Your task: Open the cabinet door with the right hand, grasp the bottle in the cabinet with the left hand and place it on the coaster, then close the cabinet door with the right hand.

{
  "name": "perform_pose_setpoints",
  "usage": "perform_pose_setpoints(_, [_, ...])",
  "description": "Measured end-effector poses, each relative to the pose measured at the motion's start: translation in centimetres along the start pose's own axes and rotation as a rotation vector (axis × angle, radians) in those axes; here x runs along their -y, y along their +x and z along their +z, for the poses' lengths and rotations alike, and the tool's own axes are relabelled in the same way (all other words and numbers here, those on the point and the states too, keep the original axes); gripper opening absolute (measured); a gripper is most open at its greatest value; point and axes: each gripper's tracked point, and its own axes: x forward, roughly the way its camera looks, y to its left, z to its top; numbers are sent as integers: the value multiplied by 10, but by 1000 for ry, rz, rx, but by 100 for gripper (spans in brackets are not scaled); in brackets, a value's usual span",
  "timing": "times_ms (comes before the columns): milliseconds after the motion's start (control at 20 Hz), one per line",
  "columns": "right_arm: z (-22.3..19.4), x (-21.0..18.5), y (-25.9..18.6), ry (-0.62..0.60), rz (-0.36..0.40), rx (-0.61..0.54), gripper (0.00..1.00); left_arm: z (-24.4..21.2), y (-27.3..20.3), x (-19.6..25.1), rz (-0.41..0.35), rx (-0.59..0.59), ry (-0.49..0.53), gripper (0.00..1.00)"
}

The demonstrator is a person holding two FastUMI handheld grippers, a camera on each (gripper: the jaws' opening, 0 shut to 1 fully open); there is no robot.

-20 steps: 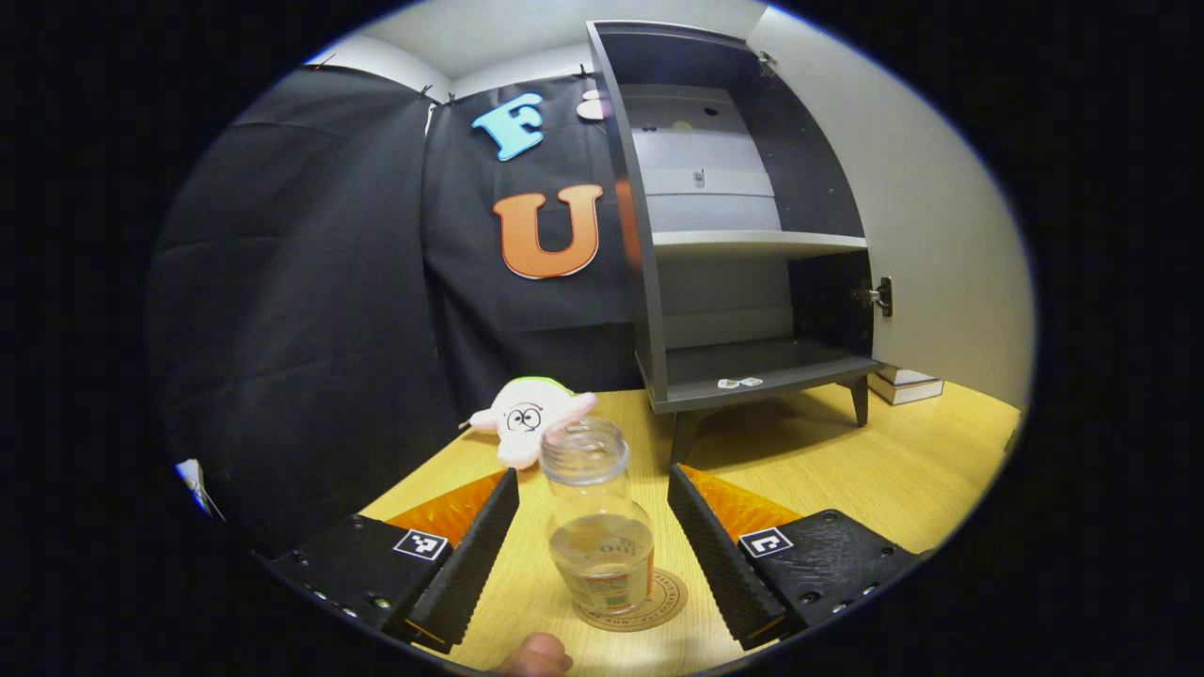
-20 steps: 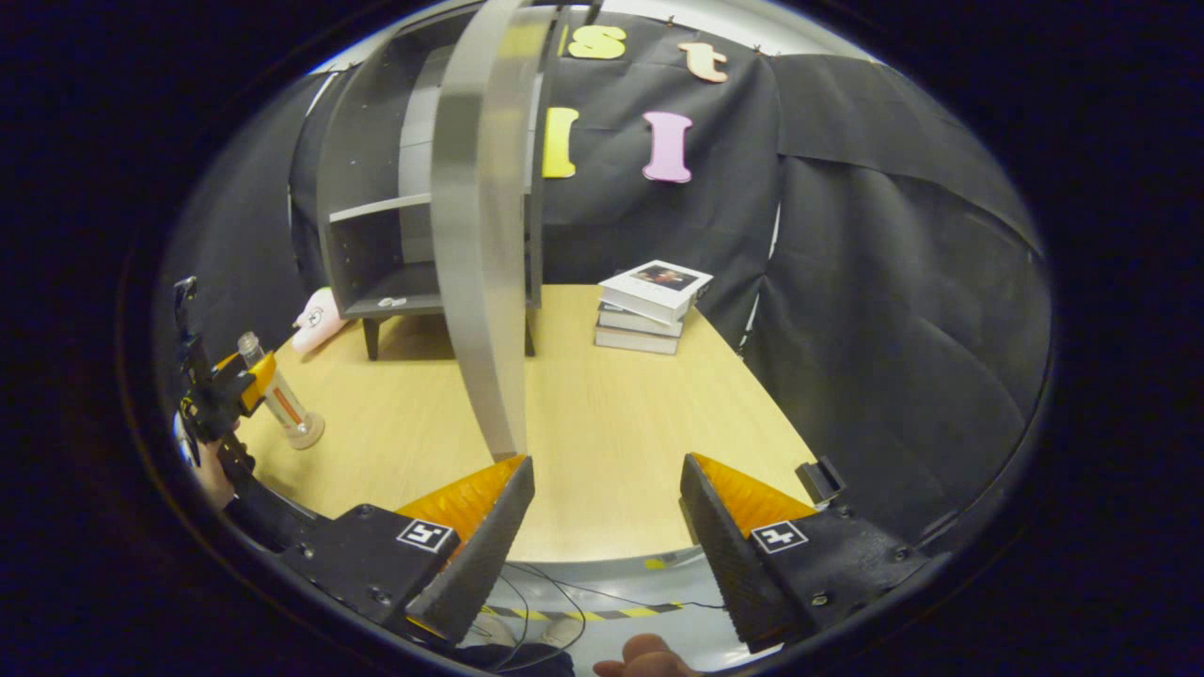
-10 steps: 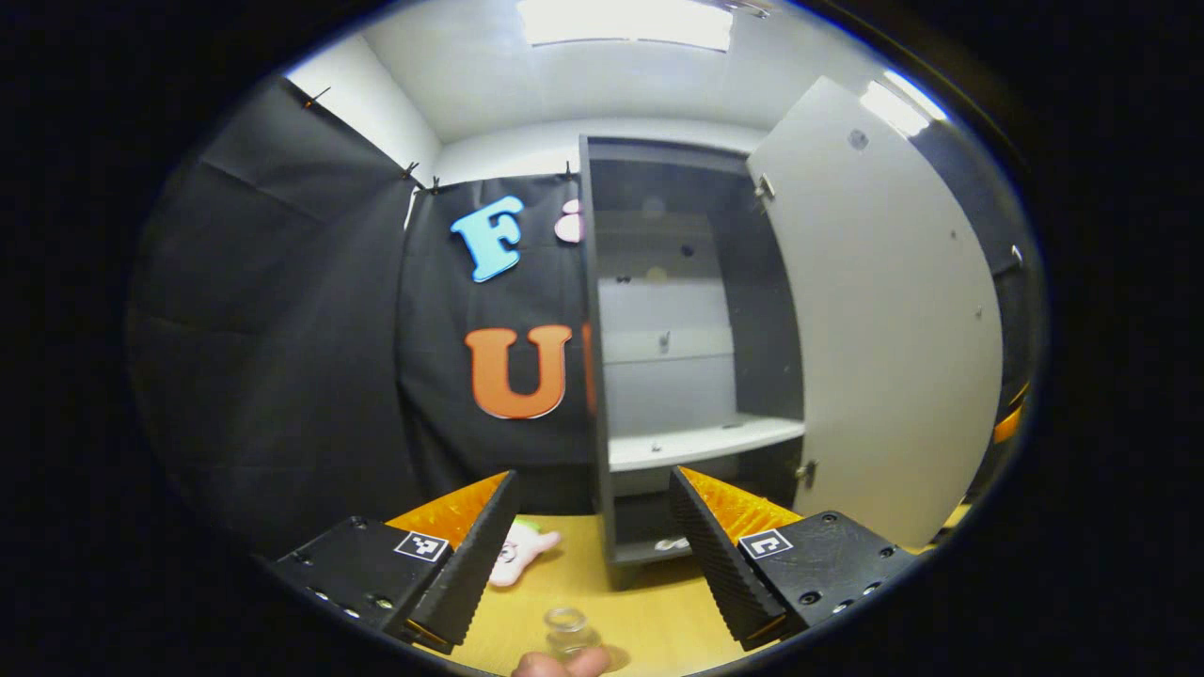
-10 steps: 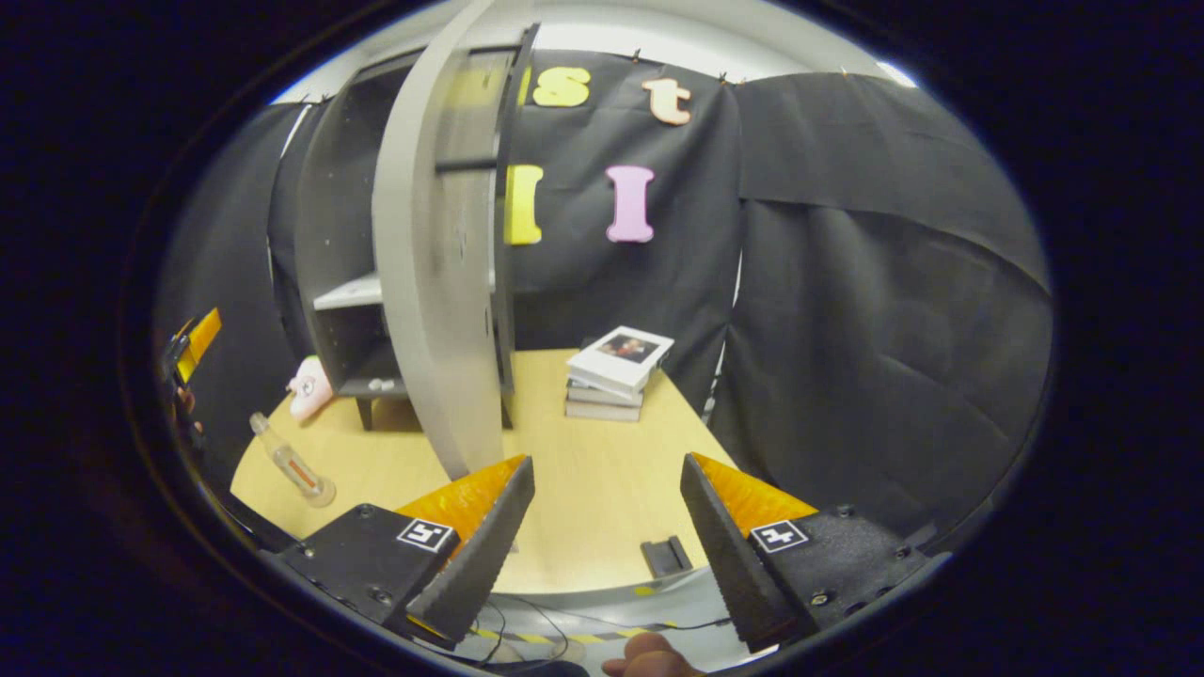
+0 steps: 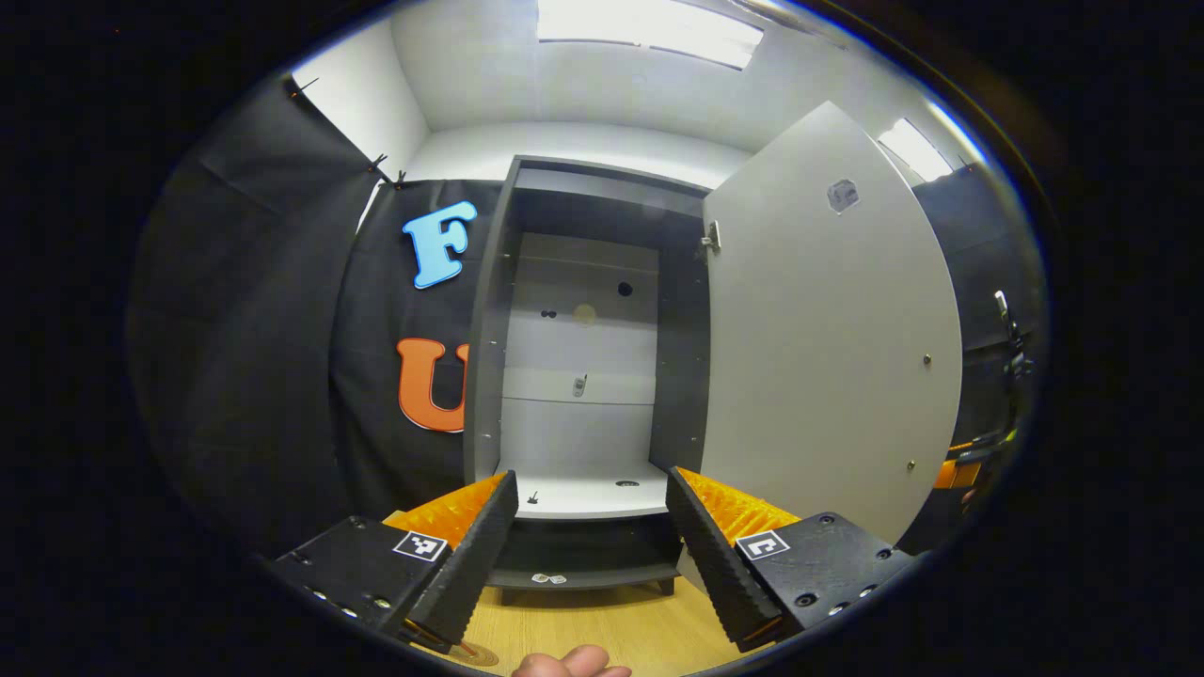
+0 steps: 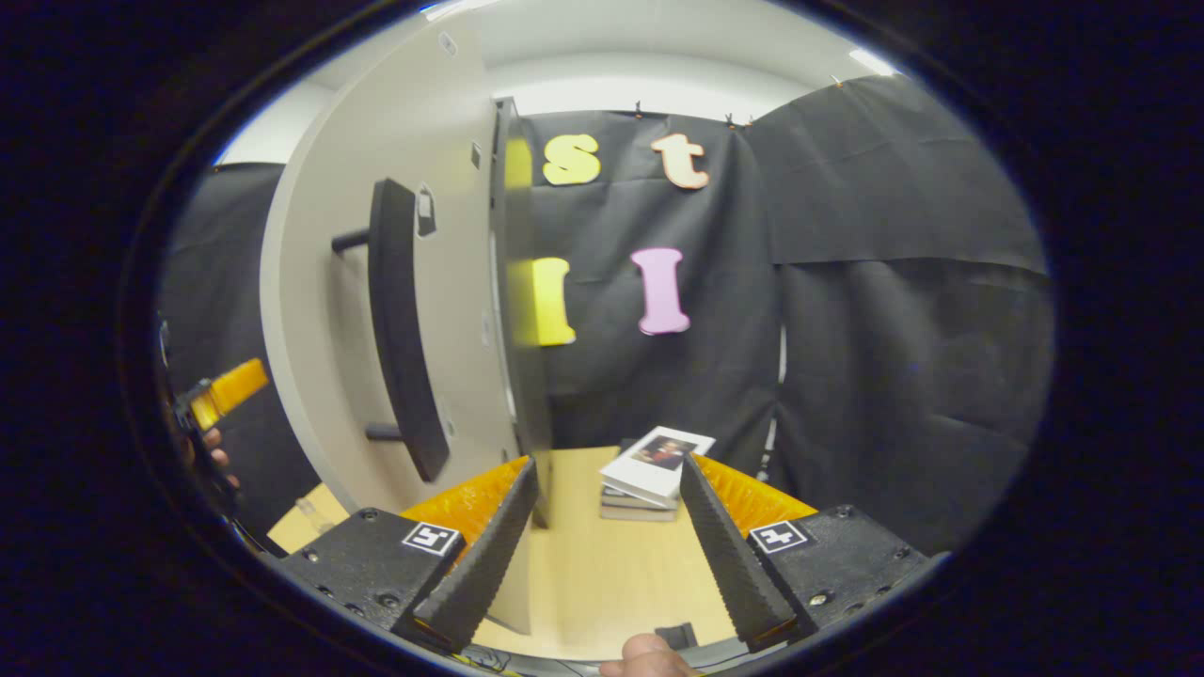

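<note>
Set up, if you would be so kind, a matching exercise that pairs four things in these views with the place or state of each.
Things:
1. cabinet door
2. door handle
3. stack of books
4. left tongs

Places or states:
A. lies on the wooden table
B. open, with nothing between the fingers
C. stands wide open, away from the cabinet's front
D. a dark bar fixed to the door's outer face

Pairs: 1-C, 2-D, 3-A, 4-B.
</note>
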Motion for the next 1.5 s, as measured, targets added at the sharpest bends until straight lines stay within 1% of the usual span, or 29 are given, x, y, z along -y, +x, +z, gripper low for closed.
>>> perform_pose_setpoints(50, [5,4,3,-42,4,20,96,-4,3,3,17,-10,4,95])
perform_pose_setpoints(100, [9,5,3,-87,28,51,94,-7,5,3,38,-14,1,95])
perform_pose_setpoints(200, [10,-12,6,-123,84,77,94,-12,3,-3,96,-29,1,95])
perform_pose_setpoints(250, [2,-23,9,-122,122,66,92,-13,6,-9,120,-40,4,95])
perform_pose_setpoints(300, [-2,-37,13,-107,166,51,94,-17,6,-16,146,-50,14,96])
perform_pose_setpoints(350, [-4,-48,16,-94,217,36,92,-23,5,-22,170,-66,25,96])
perform_pose_setpoints(400, [-8,-62,18,-83,261,22,94,-29,7,-28,182,-81,32,95])
perform_pose_setpoints(450, [-9,-75,21,-75,294,16,94,-33,7,-36,196,-91,37,96])
perform_pose_setpoints(650, [-12,-121,32,-44,363,-12,94,-36,1,-72,255,-89,35,95])
perform_pose_setpoints(900, [-11,-177,54,-107,426,-1,94,-38,-16,-129,332,-79,26,95])
perform_pose_setpoints(1000, [-12,-197,66,-135,448,-4,94,-41,-28,-158,349,-99,14,95])
perform_pose_setpoints(1100, [-13,-217,81,-171,456,2,95,-44,-34,-178,370,-103,4,95])
perform_pose_setpoints(1150, [-15,-226,87,-192,461,1,93,-45,-38,-187,380,-101,-4,95])
perform_pose_setpoints(1200, [-18,-237,93,-211,472,1,95,-46,-42,-194,388,-101,-11,95])
perform_pose_setpoints(1250, [-20,-248,102,-230,484,6,93,-48,-46,-203,405,-100,-14,95])
perform_pose_setpoints(1300, [-23,-255,113,-272,464,10,95,-54,-51,-212,431,-110,-16,94])
perform_pose_setpoints(1350, [-25,-256,120,-322,435,14,95,-59,-54,-216,436,-123,-8,94])
perform_pose_setpoints(1400, [-25,-262,129,-355,418,23,99,-63,-54,-212,421,-136,6,95])
perform_pose_setpoints(1500, [-24,-275,140,-367,394,50,99,-65,-60,-205,405,-150,29,95])
